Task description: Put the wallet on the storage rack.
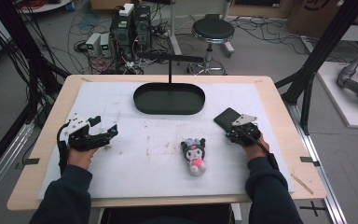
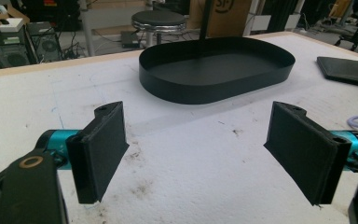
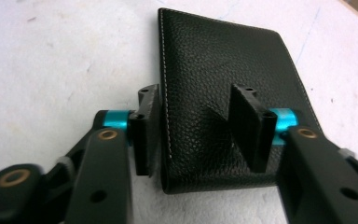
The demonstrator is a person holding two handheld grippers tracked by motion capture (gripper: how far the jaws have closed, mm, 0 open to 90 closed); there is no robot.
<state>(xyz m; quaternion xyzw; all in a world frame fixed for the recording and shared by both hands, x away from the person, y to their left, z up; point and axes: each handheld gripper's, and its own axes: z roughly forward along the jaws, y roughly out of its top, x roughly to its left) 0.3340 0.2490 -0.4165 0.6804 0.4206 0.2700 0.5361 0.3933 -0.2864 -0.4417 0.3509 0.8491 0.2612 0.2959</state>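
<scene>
Right tongs astride black wallet

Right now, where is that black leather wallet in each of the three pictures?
High view: the wallet lies right of centre, just ahead of the right tool.
Left gripper view: its corner sits at the right edge.
Right gripper view: centre, between the jaws.
Shared landmark: the white mat.
</scene>
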